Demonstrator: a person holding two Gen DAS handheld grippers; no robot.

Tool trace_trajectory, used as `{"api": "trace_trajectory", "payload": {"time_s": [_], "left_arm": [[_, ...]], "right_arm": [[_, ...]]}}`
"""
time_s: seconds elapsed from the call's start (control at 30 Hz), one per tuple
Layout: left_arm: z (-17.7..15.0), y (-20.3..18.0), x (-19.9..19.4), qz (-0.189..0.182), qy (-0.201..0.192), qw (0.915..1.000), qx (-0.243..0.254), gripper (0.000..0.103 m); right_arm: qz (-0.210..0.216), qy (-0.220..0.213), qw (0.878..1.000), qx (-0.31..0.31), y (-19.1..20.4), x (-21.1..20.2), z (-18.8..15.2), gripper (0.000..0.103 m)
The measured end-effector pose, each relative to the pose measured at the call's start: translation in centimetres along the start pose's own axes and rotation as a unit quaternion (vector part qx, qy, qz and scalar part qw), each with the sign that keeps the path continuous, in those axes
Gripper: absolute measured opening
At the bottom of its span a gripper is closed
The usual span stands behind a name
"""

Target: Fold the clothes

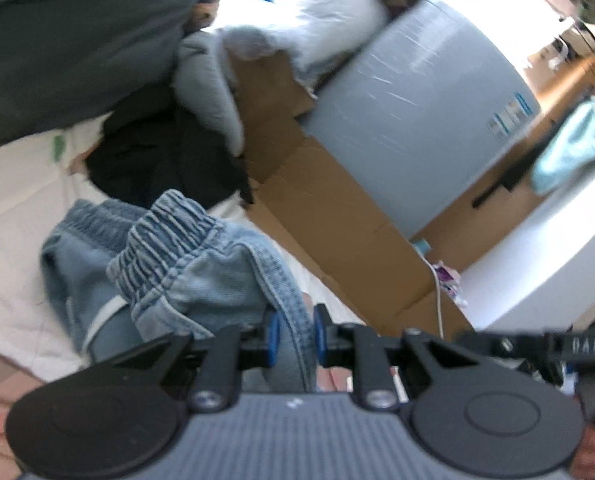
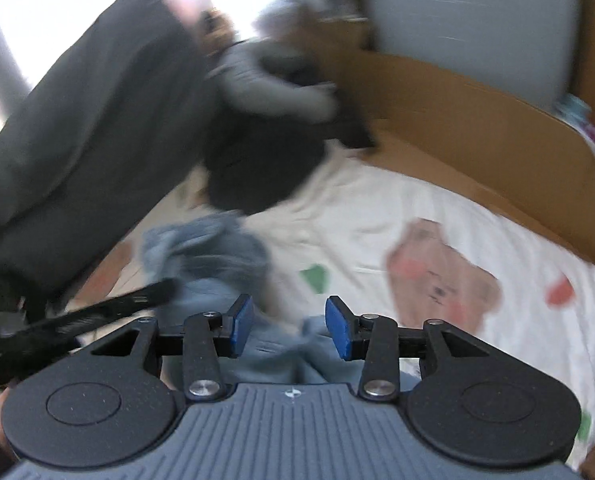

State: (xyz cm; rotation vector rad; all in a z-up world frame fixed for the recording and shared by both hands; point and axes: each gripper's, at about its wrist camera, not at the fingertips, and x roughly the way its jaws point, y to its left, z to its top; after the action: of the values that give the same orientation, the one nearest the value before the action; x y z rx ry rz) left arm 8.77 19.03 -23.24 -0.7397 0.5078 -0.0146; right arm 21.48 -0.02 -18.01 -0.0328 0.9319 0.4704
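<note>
Left gripper [image 1: 293, 326] pinches denim shorts [image 1: 169, 256] hem near black pile [image 1: 157, 160]; right gripper [image 2: 285, 326] wide, beside shorts. Likely wants hem held taut, level.

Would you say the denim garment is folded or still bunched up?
Bunched: the denim garment hangs crumpled from the left gripper, waistband scrunched.

Left gripper [image 1: 295, 330]: we see its blue pads pinching a denim hem.
Denim shorts [image 1: 177, 256]: elastic waistband bunched, lying on our white sheet [image 1: 9, 208].
Behind: black garment [image 1: 165, 160], cardboard box [image 1: 337, 216].
</note>
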Motion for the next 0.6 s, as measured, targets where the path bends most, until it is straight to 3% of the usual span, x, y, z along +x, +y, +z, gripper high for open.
{"api": "trace_trajectory", "payload": {"time_s": [0.23, 0.6], "left_arm": [[-1.1, -1.6, 1.7, -0.011, -0.013, 0.9997, 0.015, 0.018], [-1.9, -2.0, 4.9, -0.056, -0.011, 0.9981, 0.023, 0.017]], "right_arm": [[0.025, 0.058, 0.989, -0.134, 4.7, 4.3, 4.0, 0.050], [0.044, 0.138, 0.971, -0.188, 5.4, 11.1, 7.6, 0.050]]}}
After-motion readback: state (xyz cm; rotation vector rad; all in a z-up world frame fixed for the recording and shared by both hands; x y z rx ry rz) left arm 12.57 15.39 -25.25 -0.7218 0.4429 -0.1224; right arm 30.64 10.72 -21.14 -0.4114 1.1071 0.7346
